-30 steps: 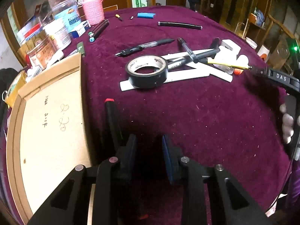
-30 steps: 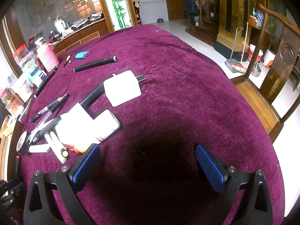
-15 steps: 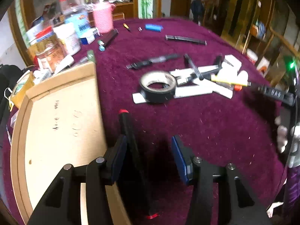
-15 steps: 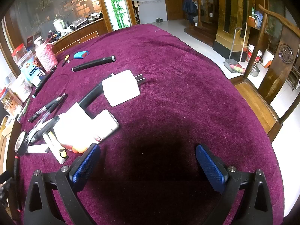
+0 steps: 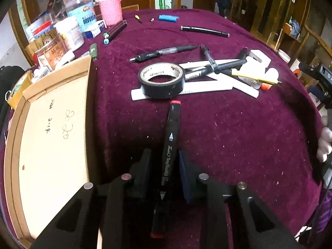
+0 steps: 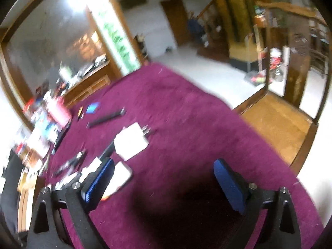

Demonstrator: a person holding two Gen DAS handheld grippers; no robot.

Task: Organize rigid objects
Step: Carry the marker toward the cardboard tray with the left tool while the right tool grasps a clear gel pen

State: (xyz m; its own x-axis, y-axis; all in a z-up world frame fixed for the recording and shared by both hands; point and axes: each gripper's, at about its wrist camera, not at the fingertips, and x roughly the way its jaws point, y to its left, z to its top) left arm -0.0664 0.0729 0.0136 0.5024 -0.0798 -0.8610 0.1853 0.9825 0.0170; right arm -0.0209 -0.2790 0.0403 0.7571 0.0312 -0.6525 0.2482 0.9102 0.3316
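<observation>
My left gripper (image 5: 165,164) is shut on a black marker with red ends (image 5: 171,137), which points forward toward a roll of black tape (image 5: 161,79). The shallow cardboard box (image 5: 51,128) lies just left of the gripper. Behind the tape lies a pile of pens, white sticks and a yellow pen (image 5: 255,78). My right gripper (image 6: 164,178) is open and empty above the purple cloth, near a white charger (image 6: 131,141) and a white block (image 6: 119,177). The right wrist view is blurred.
Jars, a pink cup (image 5: 110,10) and small boxes crowd the far left of the table. A black pen (image 5: 204,30), a blue lighter (image 5: 169,18) and black markers (image 5: 115,32) lie farther back. A wooden chair (image 6: 290,112) stands at the right table edge.
My left gripper has closed on the black marker, which lay beside the box, and now holds it centred between the fingers. My right gripper has swung upward and its view has blurred.
</observation>
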